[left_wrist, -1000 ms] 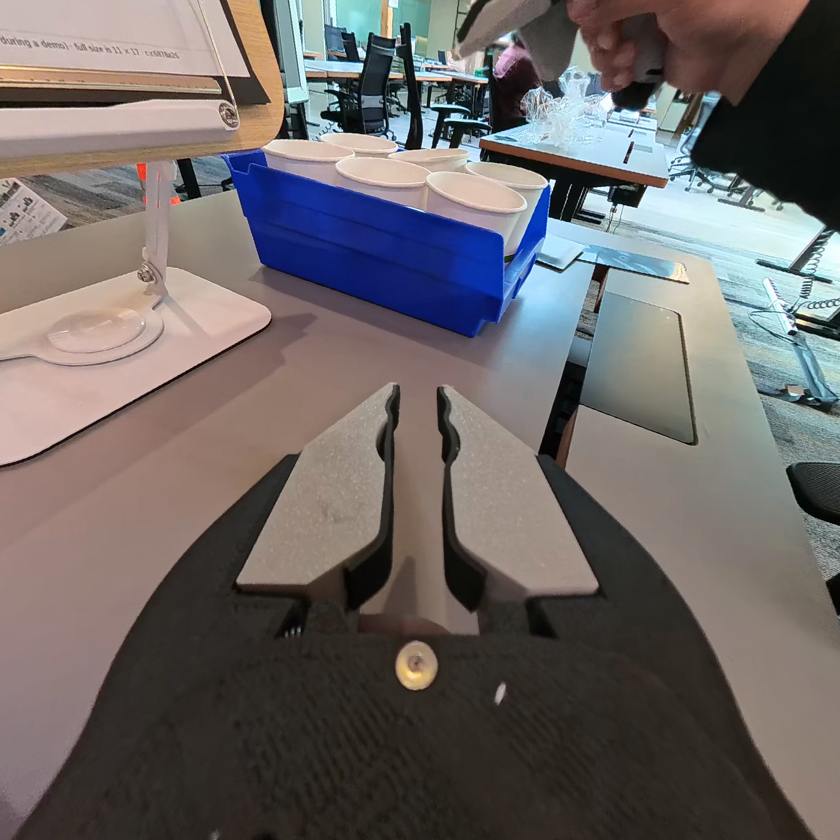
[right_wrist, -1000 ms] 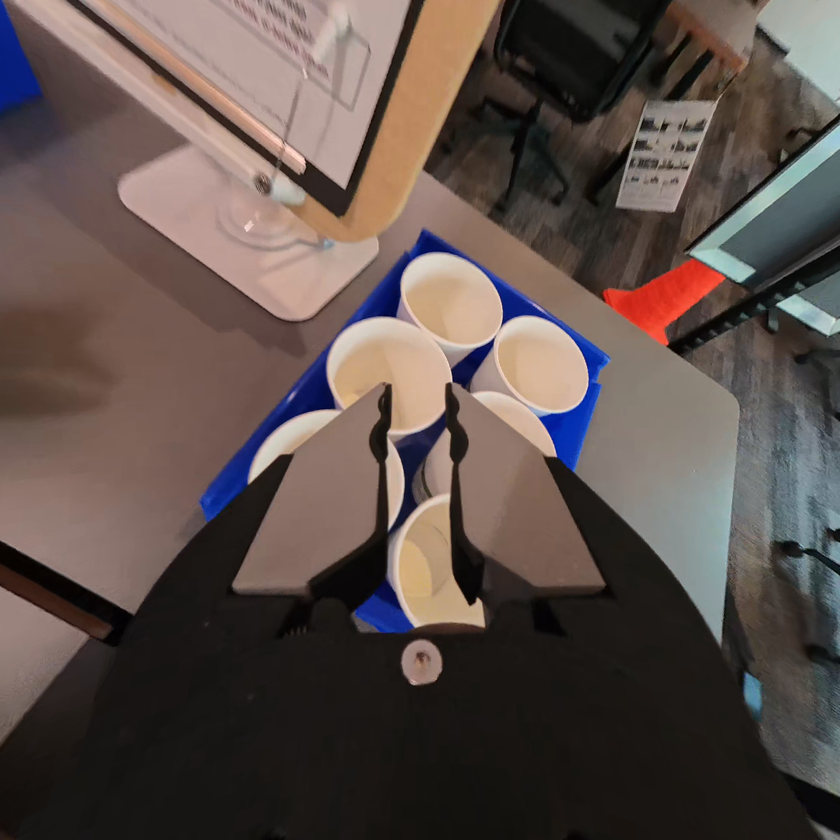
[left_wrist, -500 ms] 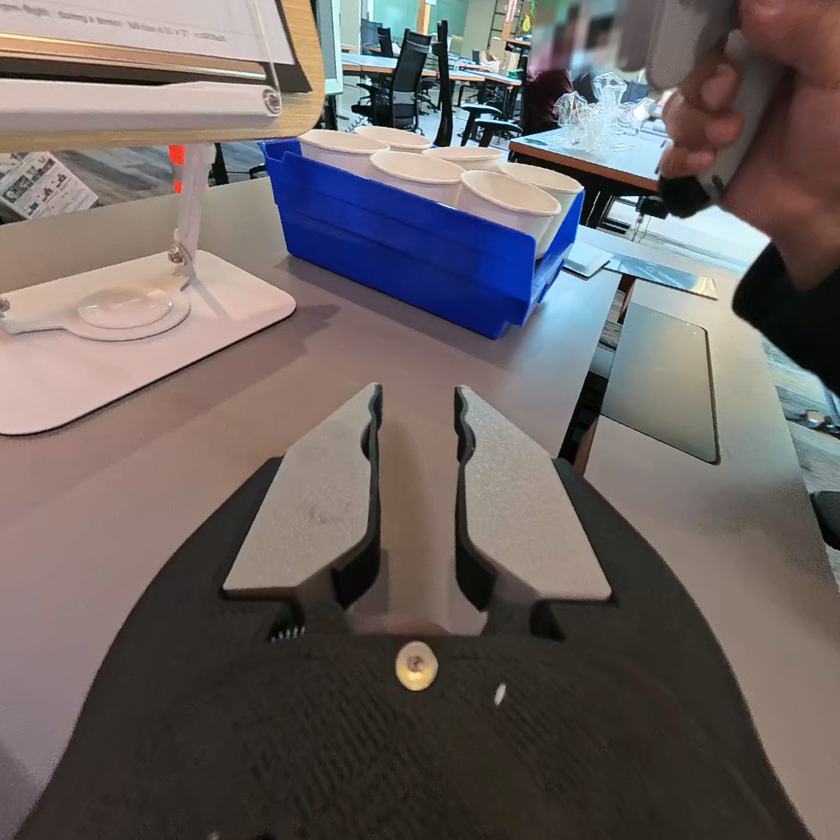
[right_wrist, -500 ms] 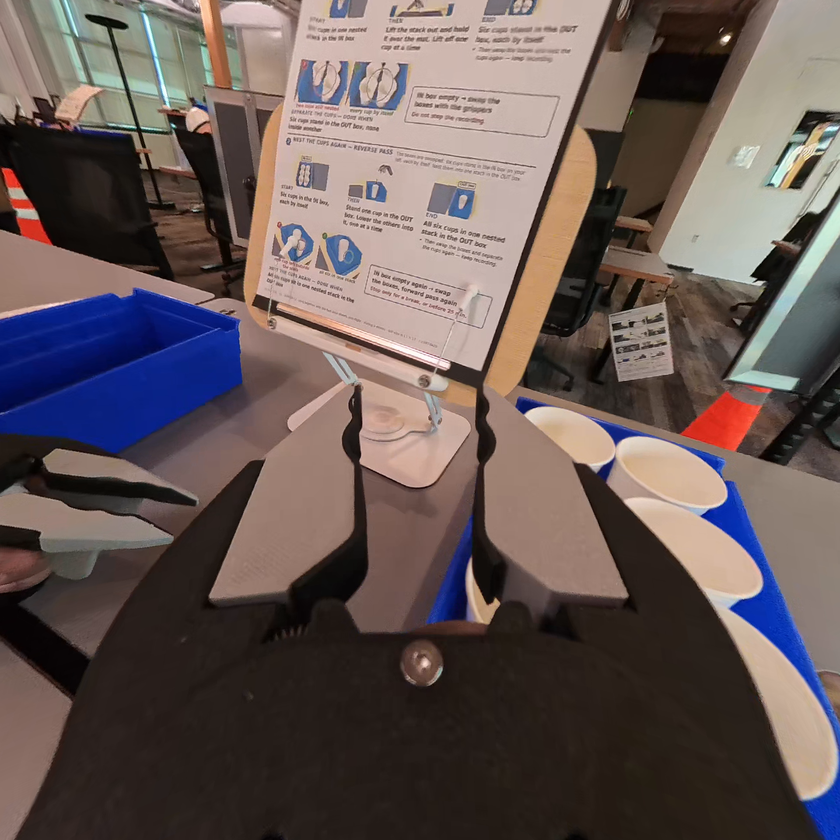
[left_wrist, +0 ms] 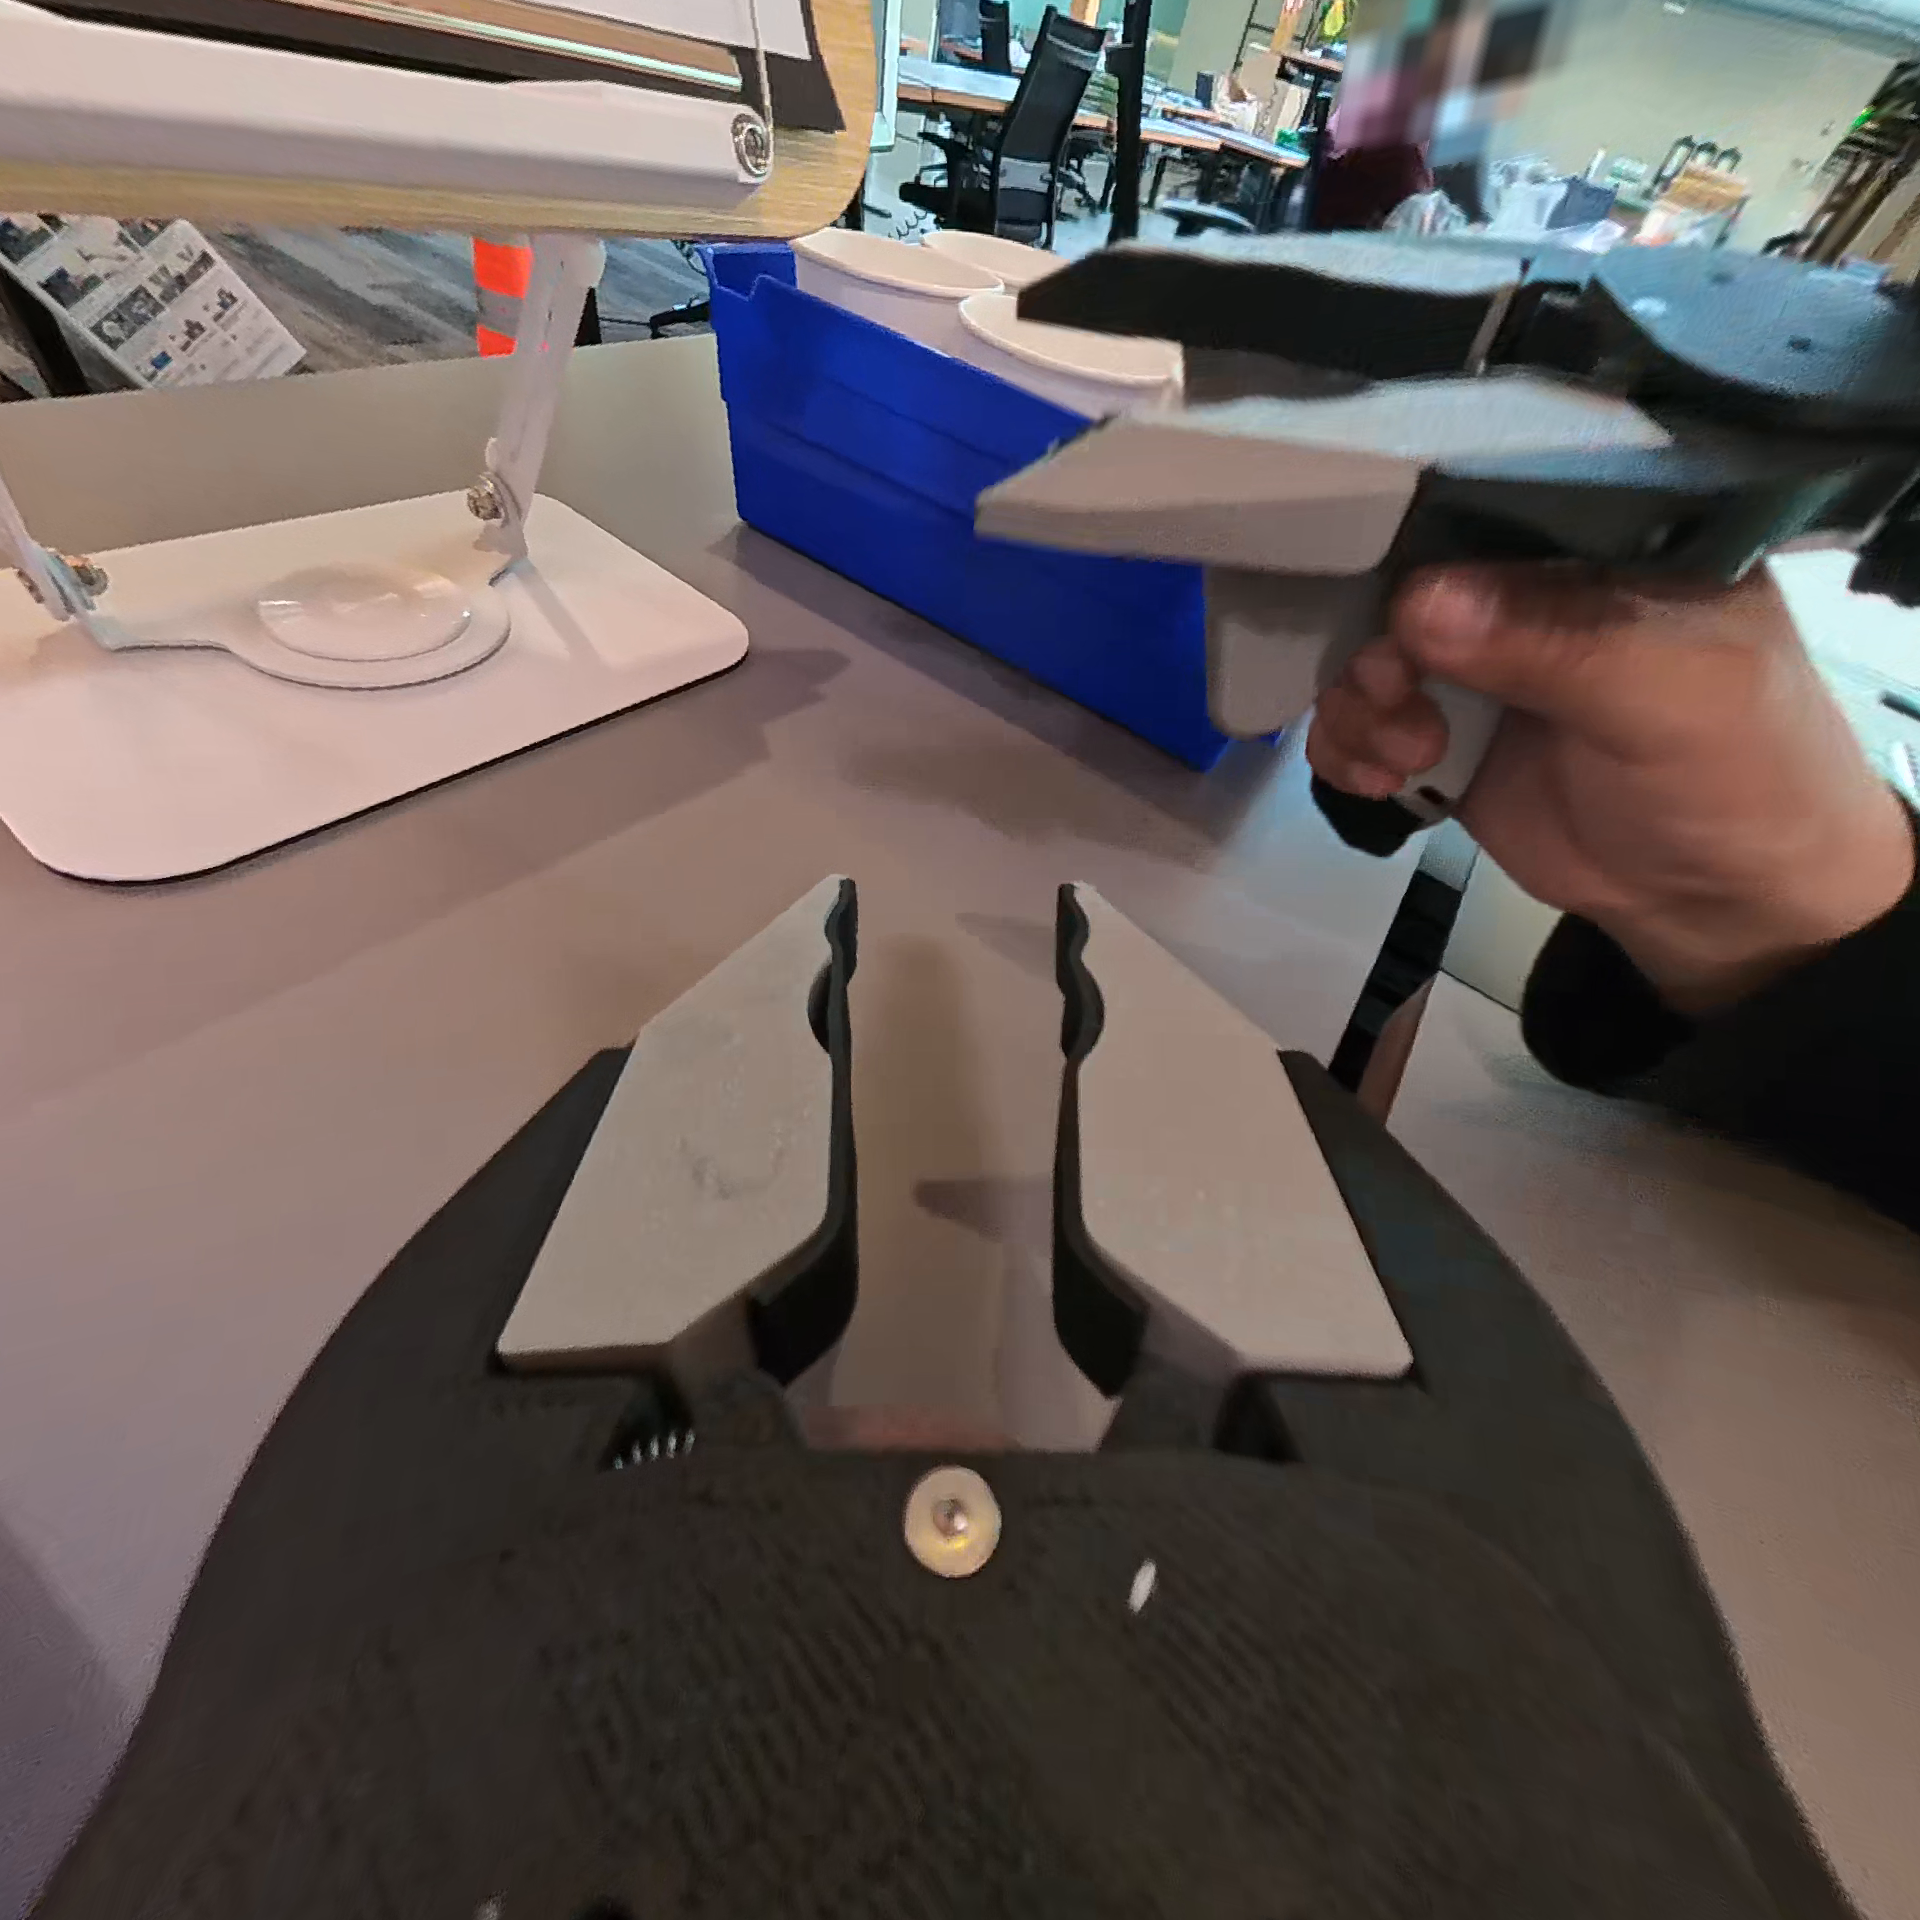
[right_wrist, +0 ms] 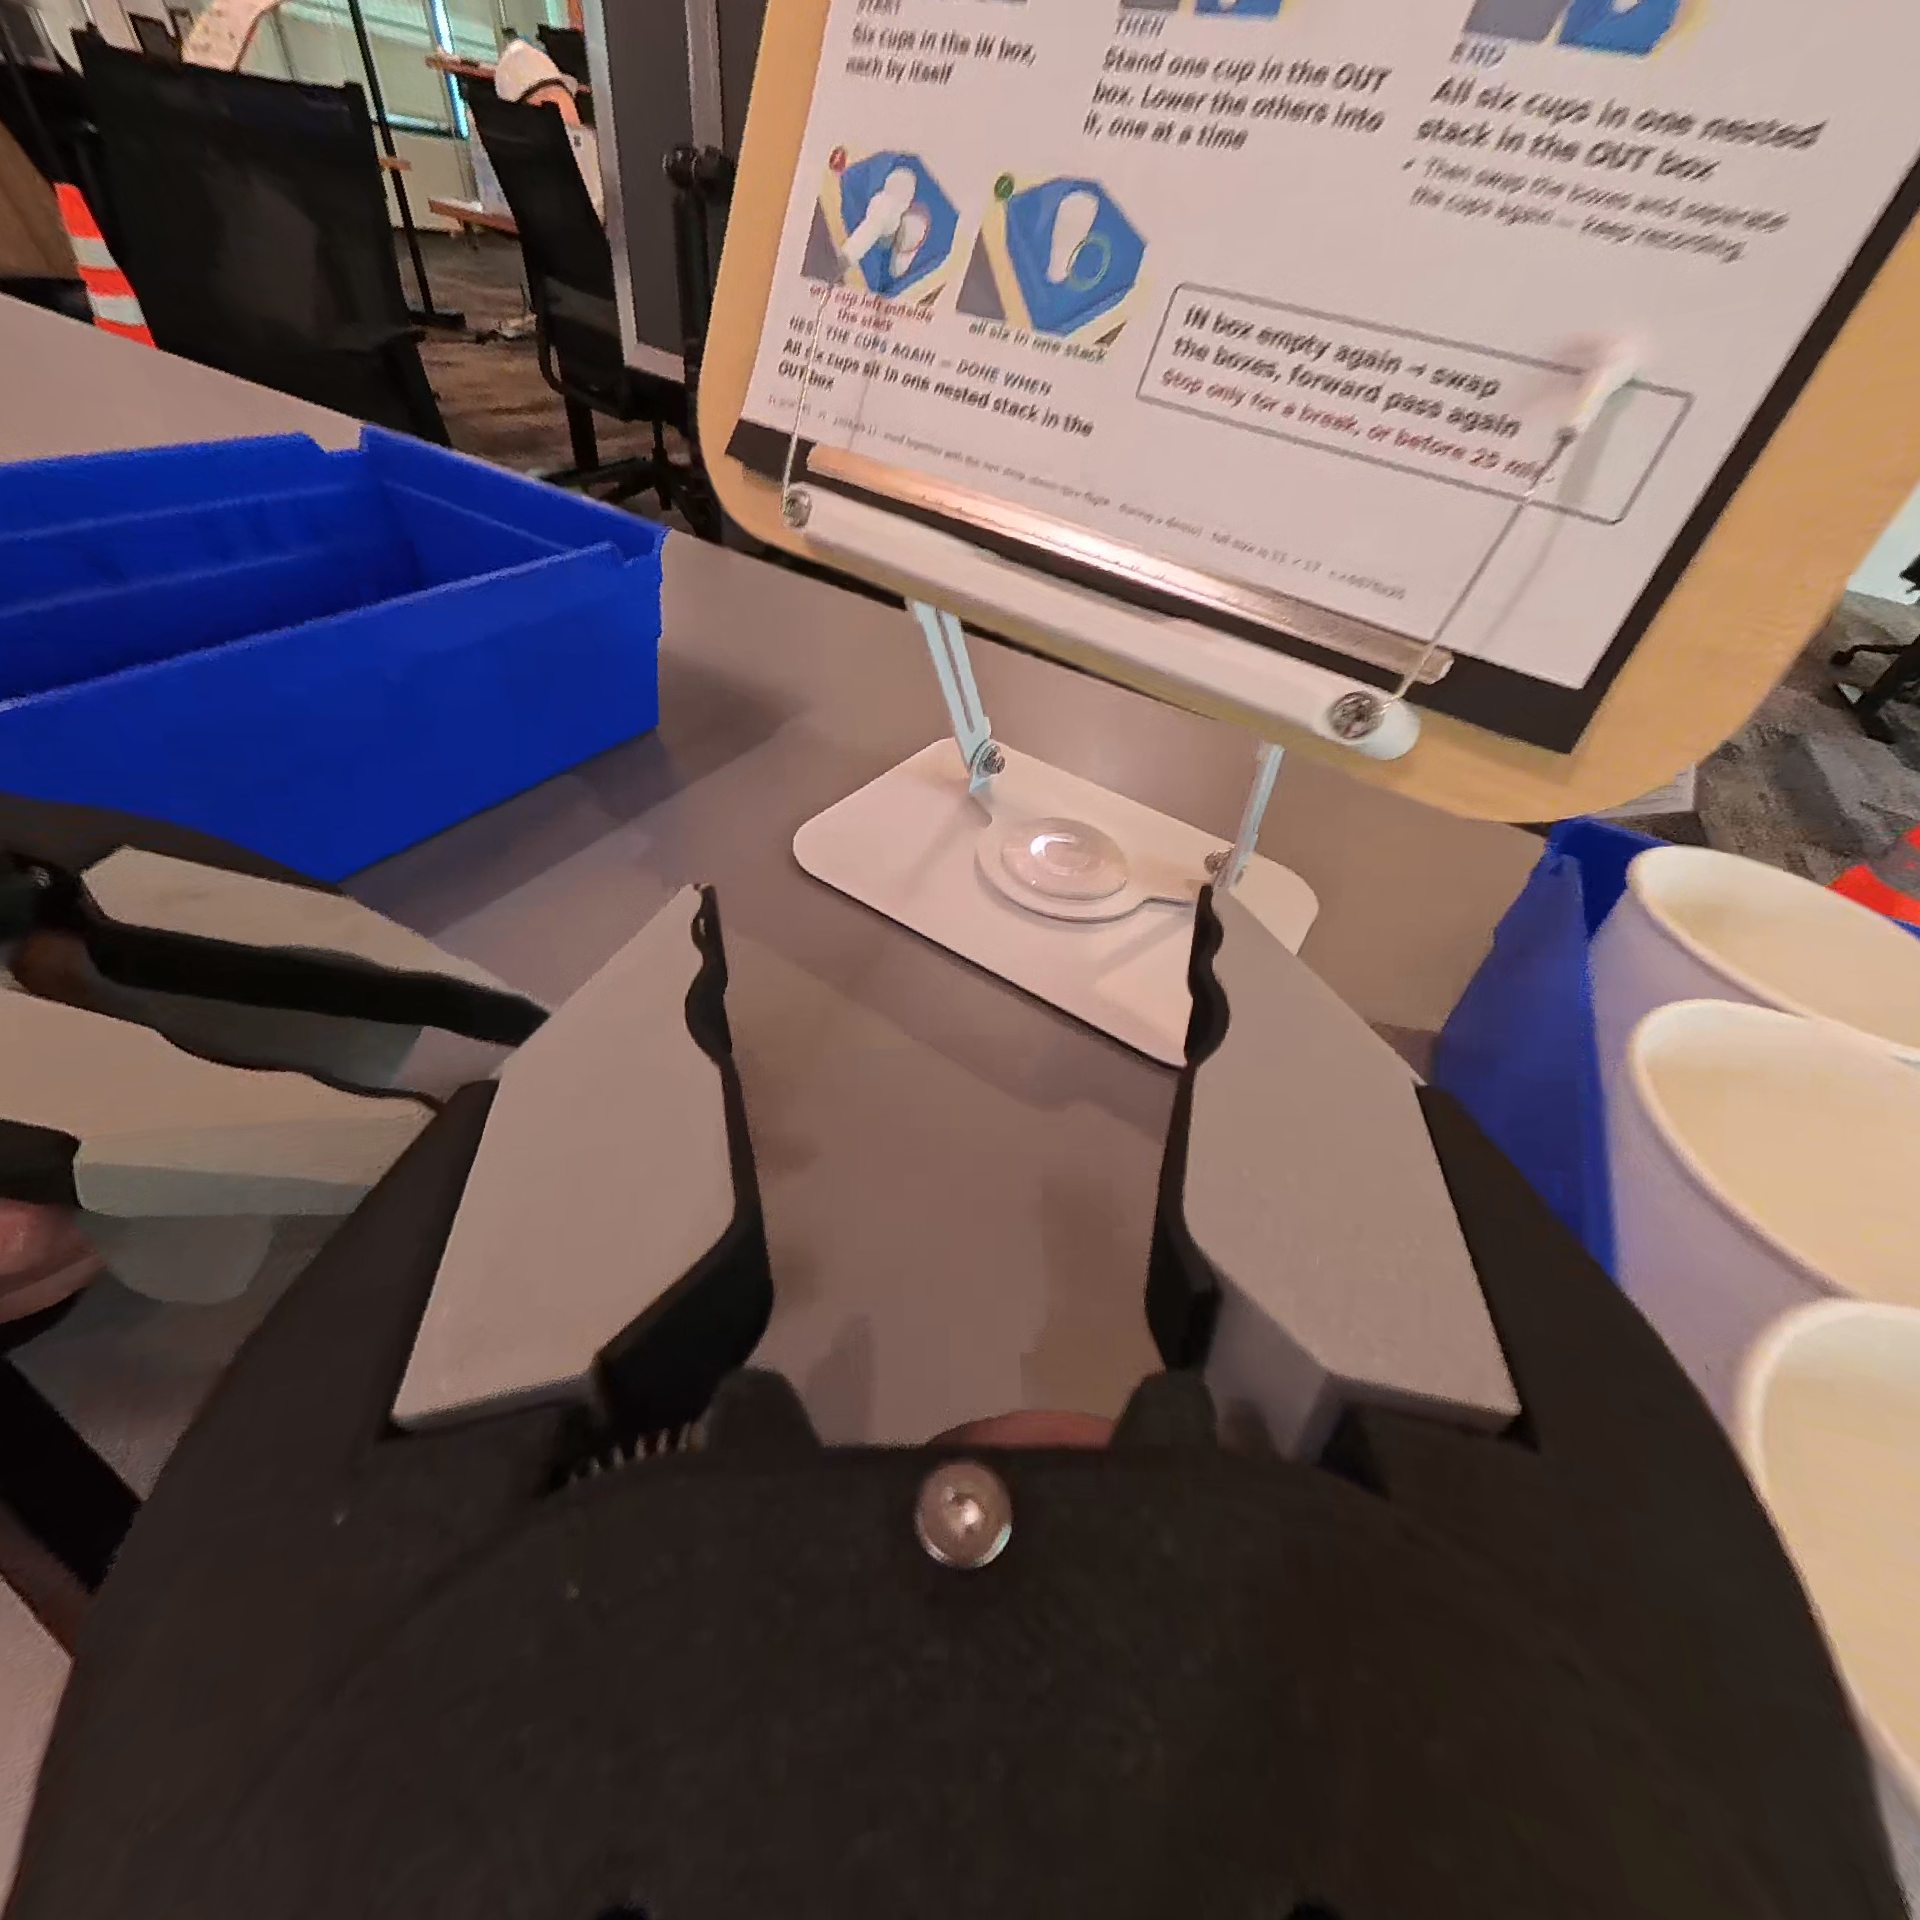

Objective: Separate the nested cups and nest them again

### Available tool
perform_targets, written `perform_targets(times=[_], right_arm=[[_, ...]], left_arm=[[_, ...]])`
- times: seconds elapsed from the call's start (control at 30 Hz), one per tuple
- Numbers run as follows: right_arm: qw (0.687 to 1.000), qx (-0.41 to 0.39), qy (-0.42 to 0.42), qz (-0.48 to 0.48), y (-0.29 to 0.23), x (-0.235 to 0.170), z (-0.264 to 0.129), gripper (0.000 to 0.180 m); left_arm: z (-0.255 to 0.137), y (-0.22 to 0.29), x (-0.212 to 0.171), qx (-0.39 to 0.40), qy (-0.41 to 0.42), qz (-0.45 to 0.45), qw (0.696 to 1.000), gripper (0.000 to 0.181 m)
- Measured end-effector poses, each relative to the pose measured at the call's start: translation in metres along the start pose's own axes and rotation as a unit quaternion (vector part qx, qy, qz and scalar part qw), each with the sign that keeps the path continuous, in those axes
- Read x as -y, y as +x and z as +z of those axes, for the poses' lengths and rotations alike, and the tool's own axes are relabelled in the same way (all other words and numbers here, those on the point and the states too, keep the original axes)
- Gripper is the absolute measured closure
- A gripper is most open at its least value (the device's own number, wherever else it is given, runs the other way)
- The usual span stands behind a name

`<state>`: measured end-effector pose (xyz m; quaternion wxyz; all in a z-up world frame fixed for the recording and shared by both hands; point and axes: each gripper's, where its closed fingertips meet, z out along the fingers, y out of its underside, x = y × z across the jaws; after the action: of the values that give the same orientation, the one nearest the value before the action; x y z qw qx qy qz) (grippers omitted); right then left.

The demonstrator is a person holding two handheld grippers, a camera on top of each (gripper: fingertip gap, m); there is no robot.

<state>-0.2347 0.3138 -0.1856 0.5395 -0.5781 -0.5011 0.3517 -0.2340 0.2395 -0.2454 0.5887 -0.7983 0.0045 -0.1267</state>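
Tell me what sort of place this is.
Probably an open-plan office or lab set up for recording demos: rows of desks with black office chairs behind, a printed instruction sheet on a stand, and blue bins on a grey table.

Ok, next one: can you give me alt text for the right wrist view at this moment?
The right gripper hangs open and empty over a grey table, facing a white stand that holds an instruction sheet. An empty blue bin sits at left, white paper cups in another blue bin at right, and the left gripper enters from the left edge.
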Motion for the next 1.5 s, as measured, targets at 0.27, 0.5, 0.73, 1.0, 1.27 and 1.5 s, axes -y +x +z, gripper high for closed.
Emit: perform_targets(times=[0.27,0.5,0.73,1.0,1.27,1.5], right_arm=[[0.993,-0.021,-0.011,-0.115,-0.022,-0.024,0.005,0.093],[0.994,-0.007,-0.028,-0.104,-0.027,-0.035,0.010,0.093],[0.995,-0.018,-0.039,-0.090,-0.020,-0.042,0.014,0.089],[0.996,-0.030,-0.043,-0.073,-0.014,-0.046,0.018,0.084],[0.996,-0.031,-0.045,-0.065,-0.013,-0.048,0.019,0.084],[0.997,-0.028,-0.045,-0.064,-0.014,-0.048,0.019,0.084]], left_arm=[[0.004,-0.002,-0.008,0.021,-0.019,0.026,0.999,0.145],[0.000,-0.011,-0.004,0.048,-0.013,0.040,0.998,0.145],[-0.012,-0.030,0.007,0.095,0.011,0.031,0.995,0.143],[-0.021,-0.046,0.014,0.135,0.029,0.031,0.990,0.139],[-0.021,-0.048,0.012,0.139,0.026,0.033,0.989,0.139],[-0.019,-0.047,0.010,0.137,0.022,0.035,0.990,0.139]])
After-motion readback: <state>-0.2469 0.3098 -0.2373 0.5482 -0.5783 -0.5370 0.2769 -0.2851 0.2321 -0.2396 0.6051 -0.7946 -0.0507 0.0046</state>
